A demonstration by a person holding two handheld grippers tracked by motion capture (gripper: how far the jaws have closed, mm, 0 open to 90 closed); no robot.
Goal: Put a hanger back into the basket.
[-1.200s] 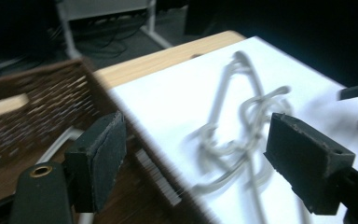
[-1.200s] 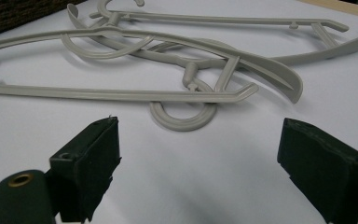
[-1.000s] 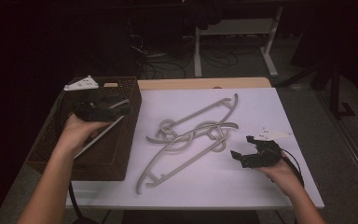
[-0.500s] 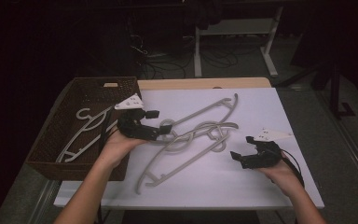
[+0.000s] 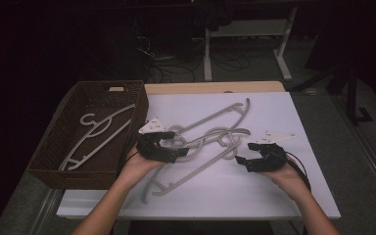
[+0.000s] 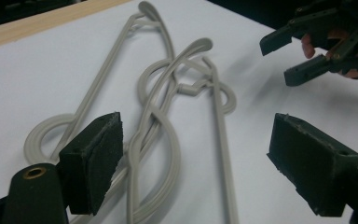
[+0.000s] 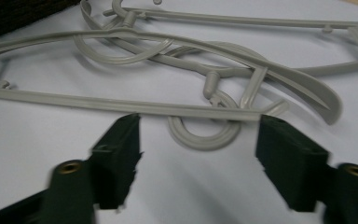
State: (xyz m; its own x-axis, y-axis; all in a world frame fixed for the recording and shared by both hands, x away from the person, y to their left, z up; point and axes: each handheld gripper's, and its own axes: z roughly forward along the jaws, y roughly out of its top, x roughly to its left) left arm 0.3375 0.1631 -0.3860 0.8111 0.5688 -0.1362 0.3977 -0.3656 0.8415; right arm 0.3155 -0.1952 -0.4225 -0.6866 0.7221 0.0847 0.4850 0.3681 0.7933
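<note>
So far one grey hanger (image 5: 95, 138) lies inside the brown wicker basket (image 5: 54, 169) at the table's left, and by my reading that is the finished part of the job. The rest, a tangle of grey hangers (image 5: 210, 142), sits on the white table top (image 5: 254, 196) just right of the basket, hooks and arms crossed over one another; I count three or so but cannot be sure. My left gripper (image 5: 178, 147) hangs over the tangle's near-left end, jaws wide apart, the nearest hook lying below them, nothing pinched. My right gripper (image 5: 241, 160) sits at the tangle's right, its jaws having just been closing yet grasping nothing, a hook (image 7: 205, 133) just ahead of them. Most of the clearing is left.
</note>
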